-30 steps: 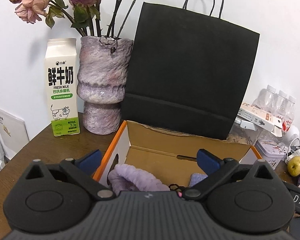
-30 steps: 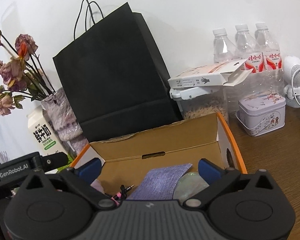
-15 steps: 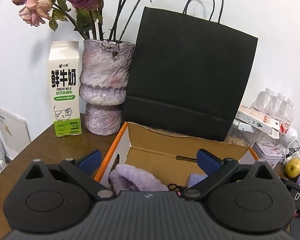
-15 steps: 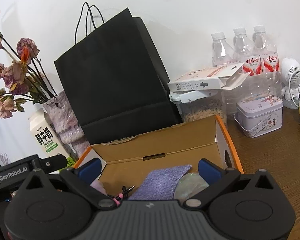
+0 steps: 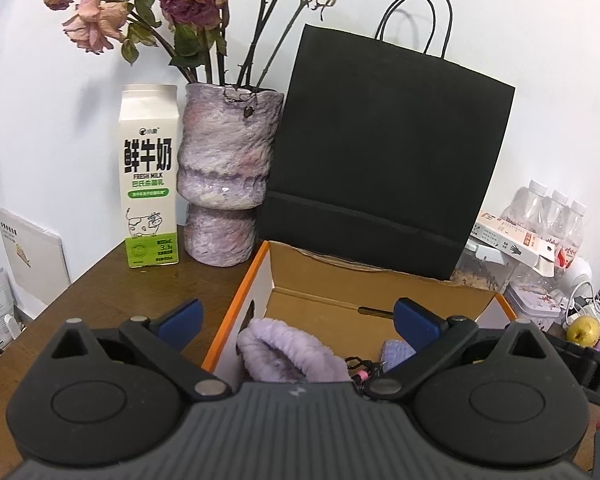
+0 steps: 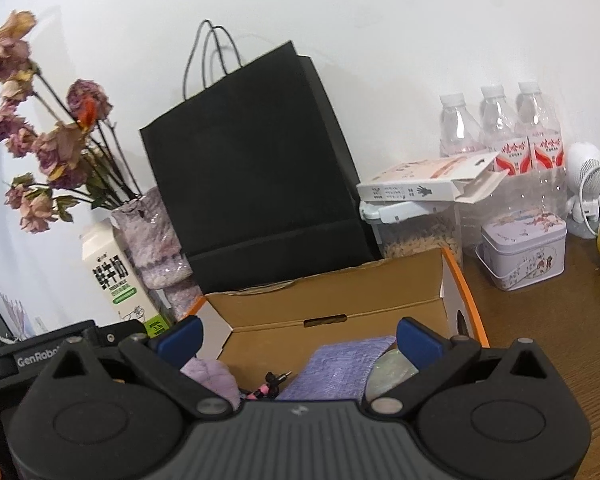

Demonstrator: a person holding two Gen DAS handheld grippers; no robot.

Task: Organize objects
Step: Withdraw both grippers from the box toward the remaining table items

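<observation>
Right now both my grippers hang level over the near edge of the cardboard box (image 5: 380, 300), facing the wall, each with fingers spread wide and holding nothing. From the left gripper (image 5: 296, 316) the fluffy purple item (image 5: 288, 354) lies just ahead and below, in the box's left end, so that hand is nearer to it. From the right gripper (image 6: 298, 334) the flat purple cloth (image 6: 340, 368) lies directly below between the fingers, its long axis running away from me, with a round pale disc (image 6: 388, 372) touching its right side. Everything seems already boxed; I judge little remains.
</observation>
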